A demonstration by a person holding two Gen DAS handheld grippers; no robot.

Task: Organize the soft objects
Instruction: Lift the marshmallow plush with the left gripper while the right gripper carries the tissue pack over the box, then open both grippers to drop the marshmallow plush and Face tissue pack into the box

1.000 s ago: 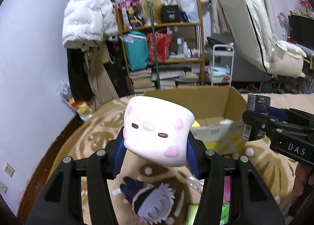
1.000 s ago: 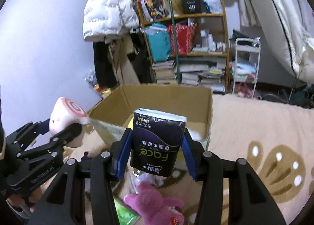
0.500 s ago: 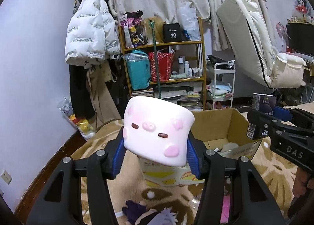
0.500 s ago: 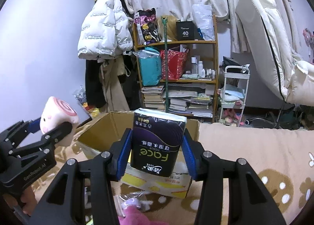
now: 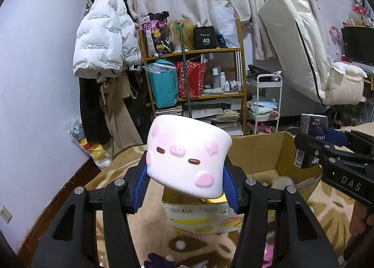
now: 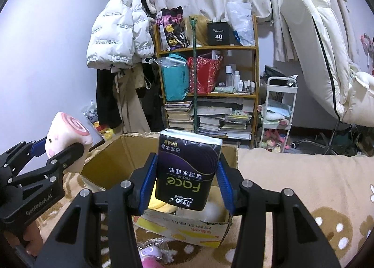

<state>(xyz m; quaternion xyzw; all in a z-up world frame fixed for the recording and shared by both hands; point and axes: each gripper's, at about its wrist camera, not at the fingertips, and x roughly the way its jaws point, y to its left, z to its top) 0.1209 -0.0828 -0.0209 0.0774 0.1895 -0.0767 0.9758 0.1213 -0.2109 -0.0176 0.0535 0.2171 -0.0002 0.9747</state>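
My left gripper (image 5: 184,174) is shut on a white marshmallow plush (image 5: 187,158) with a pink pig face, held in the air in front of the open cardboard box (image 5: 261,151). From the right wrist view the same plush (image 6: 67,137) shows at the left with its pink spiral end up. My right gripper (image 6: 187,179) is shut on a black tissue pack (image 6: 187,170), upright over the near side of the cardboard box (image 6: 116,158). A yellow soft item (image 6: 161,205) and a white fluffy one (image 6: 215,212) lie inside the box.
The box stands on a beige patterned blanket (image 6: 303,186). Small plush toys lie below the grippers, a purple one (image 5: 159,261) and a pink one (image 6: 149,256). A crowded shelf (image 5: 196,81), hanging coats (image 5: 105,41), a white cart (image 5: 266,104) and a tilted mattress (image 5: 299,39) line the back.
Both grippers have lifted and tilted upward with their loads. The box and the toys on the blanket have dropped lower in both views, and more of the back wall shows.
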